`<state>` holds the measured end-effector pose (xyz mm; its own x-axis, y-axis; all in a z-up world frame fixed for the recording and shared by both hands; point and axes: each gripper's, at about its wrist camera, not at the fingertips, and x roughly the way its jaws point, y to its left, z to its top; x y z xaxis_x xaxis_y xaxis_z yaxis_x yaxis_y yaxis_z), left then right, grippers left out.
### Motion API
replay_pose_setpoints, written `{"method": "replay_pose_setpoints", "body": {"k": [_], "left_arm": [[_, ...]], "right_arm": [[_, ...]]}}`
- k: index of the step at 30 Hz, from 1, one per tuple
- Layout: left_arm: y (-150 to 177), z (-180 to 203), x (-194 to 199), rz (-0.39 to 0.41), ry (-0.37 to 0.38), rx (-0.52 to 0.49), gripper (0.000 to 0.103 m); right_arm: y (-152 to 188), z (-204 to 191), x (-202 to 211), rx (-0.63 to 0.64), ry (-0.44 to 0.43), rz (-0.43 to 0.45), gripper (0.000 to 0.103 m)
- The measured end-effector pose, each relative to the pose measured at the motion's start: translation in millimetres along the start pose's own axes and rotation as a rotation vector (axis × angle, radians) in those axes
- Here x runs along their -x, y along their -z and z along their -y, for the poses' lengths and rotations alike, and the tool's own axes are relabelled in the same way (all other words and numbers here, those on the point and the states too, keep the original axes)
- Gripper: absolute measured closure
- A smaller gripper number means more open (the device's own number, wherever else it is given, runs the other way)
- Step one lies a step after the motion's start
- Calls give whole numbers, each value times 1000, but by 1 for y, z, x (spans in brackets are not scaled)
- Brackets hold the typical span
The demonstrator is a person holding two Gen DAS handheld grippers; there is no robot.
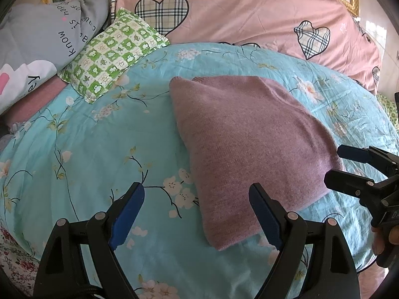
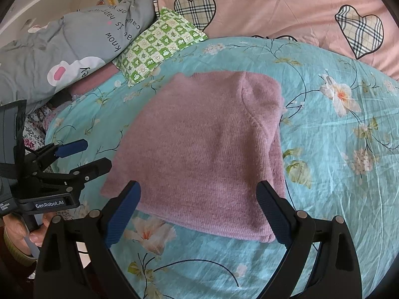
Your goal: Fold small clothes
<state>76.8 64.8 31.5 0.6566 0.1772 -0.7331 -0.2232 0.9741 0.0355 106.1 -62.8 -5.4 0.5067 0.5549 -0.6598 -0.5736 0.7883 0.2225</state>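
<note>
Both grippers, left (image 1: 197, 211) and right (image 2: 199, 211), are released, holding nothing. The folded sweater (image 2: 199, 144) is thick; a shallow pinch could catch one layer and open the fold.

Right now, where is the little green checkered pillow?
In both wrist views the green checkered pillow lies at the far left of the blue flowery sheet, between the grey pillow and the pink quilt, beyond the folded pink sweater.
</note>
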Motion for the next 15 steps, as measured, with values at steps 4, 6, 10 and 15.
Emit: {"method": "replay_pose_setpoints", "body": {"k": [4,6,10,15], "left_arm": [[-1,0,0,-1,2,3,17],[0,1,0,-1,1,2,17],[0,1,0,-2,1,0,17],[0,2,0,1,-2,1,17]], "right_arm": [[-1,-1,0,-1,5,1,9],[-1,-1,0,-3,0,3,9],[-4,0,1,-2,-1,6,9],[-4,1,1,-2,-3,6,9]]}}
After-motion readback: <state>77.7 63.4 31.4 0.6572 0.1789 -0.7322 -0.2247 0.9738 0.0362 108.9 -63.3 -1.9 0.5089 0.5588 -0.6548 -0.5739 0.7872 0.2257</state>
